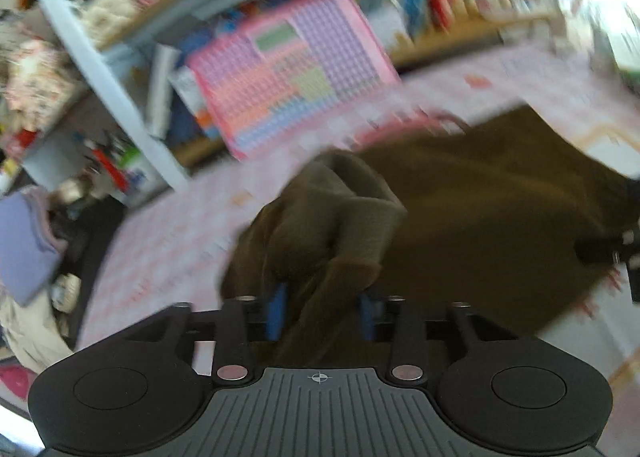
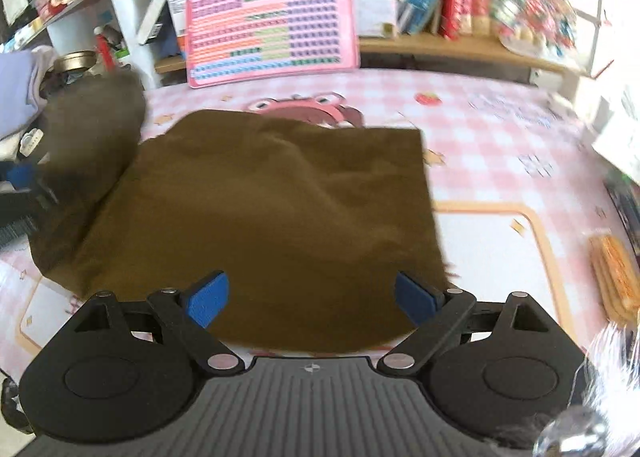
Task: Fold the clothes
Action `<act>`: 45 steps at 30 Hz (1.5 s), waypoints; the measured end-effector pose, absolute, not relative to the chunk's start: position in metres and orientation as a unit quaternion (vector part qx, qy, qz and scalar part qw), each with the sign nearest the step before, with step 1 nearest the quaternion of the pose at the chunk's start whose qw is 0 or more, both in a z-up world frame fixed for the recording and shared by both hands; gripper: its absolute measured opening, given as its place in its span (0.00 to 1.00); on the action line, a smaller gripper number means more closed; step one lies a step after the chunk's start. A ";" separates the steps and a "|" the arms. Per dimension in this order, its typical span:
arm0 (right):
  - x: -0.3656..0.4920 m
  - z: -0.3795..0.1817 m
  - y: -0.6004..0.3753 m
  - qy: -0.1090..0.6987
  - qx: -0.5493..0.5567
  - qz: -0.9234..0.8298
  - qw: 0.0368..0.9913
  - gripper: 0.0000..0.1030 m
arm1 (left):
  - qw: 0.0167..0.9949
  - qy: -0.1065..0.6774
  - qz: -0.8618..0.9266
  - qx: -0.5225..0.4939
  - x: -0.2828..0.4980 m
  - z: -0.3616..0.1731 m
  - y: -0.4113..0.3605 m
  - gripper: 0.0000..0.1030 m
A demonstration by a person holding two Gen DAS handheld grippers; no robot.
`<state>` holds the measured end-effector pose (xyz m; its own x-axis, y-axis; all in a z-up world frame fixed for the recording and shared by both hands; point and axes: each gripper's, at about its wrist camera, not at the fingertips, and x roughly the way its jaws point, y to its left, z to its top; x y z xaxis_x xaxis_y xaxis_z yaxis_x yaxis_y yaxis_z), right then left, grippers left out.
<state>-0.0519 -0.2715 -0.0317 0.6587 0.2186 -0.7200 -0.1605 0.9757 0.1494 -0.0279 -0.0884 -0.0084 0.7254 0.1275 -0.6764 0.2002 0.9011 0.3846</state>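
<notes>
Left gripper (image 1: 322,311) clamped on bunched brown cloth (image 1: 460,217). Right gripper (image 2: 310,299) wide apart, empty, over cloth (image 2: 280,209). Pink board (image 2: 272,21) behind.

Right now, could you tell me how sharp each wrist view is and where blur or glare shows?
Left wrist view: heavy motion smear over the bookshelf and brown garment; window glare top right. Right wrist view: milder blur, garment edges readable, the pink board legible; fisheye bends the shelves in both.
</notes>
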 end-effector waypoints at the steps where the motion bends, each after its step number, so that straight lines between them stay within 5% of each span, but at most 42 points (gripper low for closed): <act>1: -0.053 -0.032 -0.278 0.401 0.039 0.108 0.909 0.87 | 0.894 0.386 -0.023 0.225 -0.027 -0.014 -0.098 0.54; 6: -0.052 -0.031 -0.302 0.407 0.054 0.131 0.903 0.87 | 0.899 0.396 -0.023 0.185 -0.045 -0.014 -0.113 0.71; 11: -0.040 -0.029 -0.309 0.415 0.074 0.156 0.893 0.87 | 0.935 0.353 0.003 0.038 -0.063 0.017 -0.089 0.84; 23: -0.020 -0.019 -0.282 0.428 0.106 0.210 0.873 0.87 | 0.911 0.336 0.119 -0.205 -0.081 0.020 -0.003 0.85; 45: 0.005 -0.019 -0.221 0.464 0.200 0.197 0.840 0.88 | 0.901 0.366 0.084 -0.216 -0.052 0.009 0.056 0.85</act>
<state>0.0050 -0.2208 -0.0194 0.4915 0.5173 -0.7006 -0.1463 0.8421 0.5191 -0.0517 0.0556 0.0087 0.7180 -0.0072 -0.6960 -0.3096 0.8923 -0.3286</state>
